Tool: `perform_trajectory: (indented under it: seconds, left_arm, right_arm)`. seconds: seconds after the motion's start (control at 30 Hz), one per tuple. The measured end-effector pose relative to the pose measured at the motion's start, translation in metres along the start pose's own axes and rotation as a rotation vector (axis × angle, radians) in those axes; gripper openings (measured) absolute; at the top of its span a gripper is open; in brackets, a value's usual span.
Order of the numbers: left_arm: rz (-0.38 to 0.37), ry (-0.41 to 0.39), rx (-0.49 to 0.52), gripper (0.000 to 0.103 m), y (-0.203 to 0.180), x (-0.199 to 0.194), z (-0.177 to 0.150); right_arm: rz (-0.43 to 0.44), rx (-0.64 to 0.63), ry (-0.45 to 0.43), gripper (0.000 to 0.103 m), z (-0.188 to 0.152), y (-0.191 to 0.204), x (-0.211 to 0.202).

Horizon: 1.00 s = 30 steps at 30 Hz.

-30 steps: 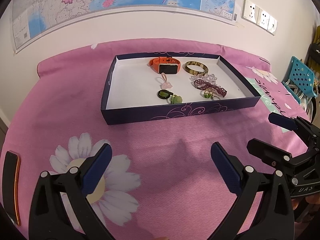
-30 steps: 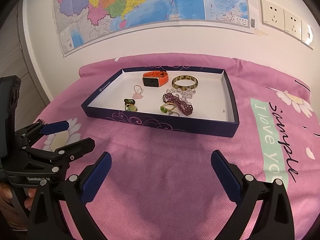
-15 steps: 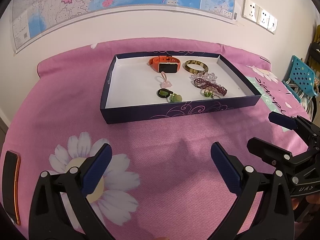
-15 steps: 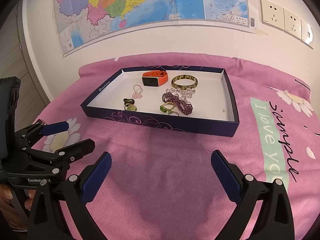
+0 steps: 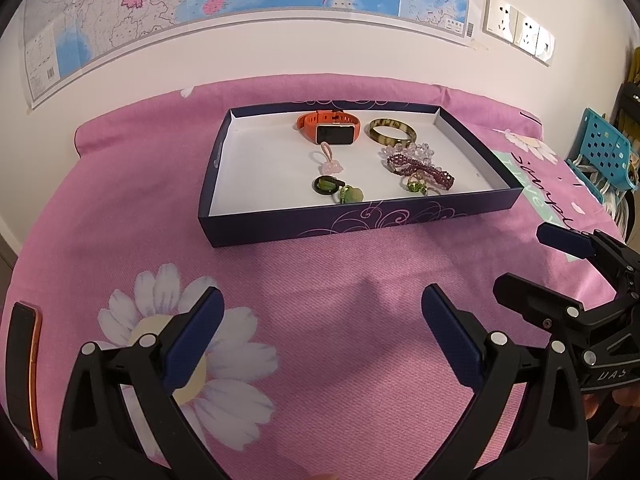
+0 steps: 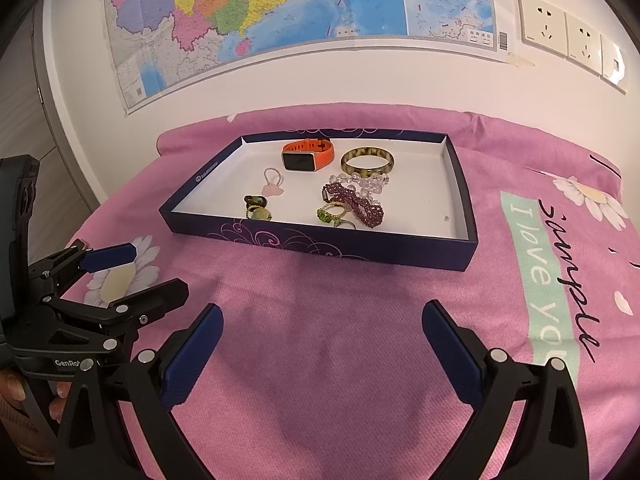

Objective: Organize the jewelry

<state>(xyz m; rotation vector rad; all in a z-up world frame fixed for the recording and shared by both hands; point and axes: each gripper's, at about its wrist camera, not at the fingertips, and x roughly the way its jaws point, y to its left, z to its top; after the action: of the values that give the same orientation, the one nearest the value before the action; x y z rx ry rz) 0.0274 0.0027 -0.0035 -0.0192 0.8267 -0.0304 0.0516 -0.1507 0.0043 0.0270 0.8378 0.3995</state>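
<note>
Lying beside wide-jawed left gripper [image 5: 320, 332], phone [image 5: 22, 368], unseen from wide-jawed right gripper [image 6: 322, 336].

right tool [image 6: 322, 344]: jaws apart, empty | tray [image 6: 320, 246]: jewelry inside | pink cloth [image 6: 340, 320]

My left gripper [image 5: 320, 332] eased slightly back: tray [image 5: 360, 222] sits a bit farther up in left wrist view. My right gripper [image 6: 320, 340] crept slightly nearer tray, jewelry lower in view. Both spread wide, empty.
</note>
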Motion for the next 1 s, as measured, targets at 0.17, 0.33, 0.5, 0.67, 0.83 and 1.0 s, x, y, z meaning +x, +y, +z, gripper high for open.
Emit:
perform_trajectory:
  seconds: [0.17, 0.33, 0.5, 0.67, 0.83, 1.0]
  left_arm:
    - [0.000, 0.000, 0.000, 0.097, -0.0003, 0.0003, 0.0000]
    - [0.000, 0.002, -0.002, 0.097, -0.0004, 0.0011, -0.0003]
    - [0.000, 0.001, -0.002, 0.097, -0.0005, 0.0014, -0.0004]
    - [0.001, 0.003, -0.001, 0.097, -0.0009, 0.0025, -0.0008]
    - [0.001, 0.005, 0.003, 0.097, -0.0021, 0.0039, -0.0001]
    - [0.000, 0.007, 0.004, 0.097, -0.0022, 0.0041, -0.0002]
  right_arm:
    - [0.001, 0.001, -0.001, 0.096, 0.0001, 0.0003, 0.0000]
    - [0.001, 0.001, -0.001, 0.096, 0.0005, 0.0006, 0.0001]
    - [-0.003, 0.000, 0.000, 0.096, 0.0005, 0.0004, 0.0000]
    - [-0.002, 0.000, 0.001, 0.096, 0.0007, 0.0004, 0.0002]
    - [-0.001, 0.000, 0.002, 0.096, 0.0010, 0.0000, 0.0006]
    - [-0.003, -0.001, 0.004, 0.096, 0.0020, 0.0001, 0.0013]
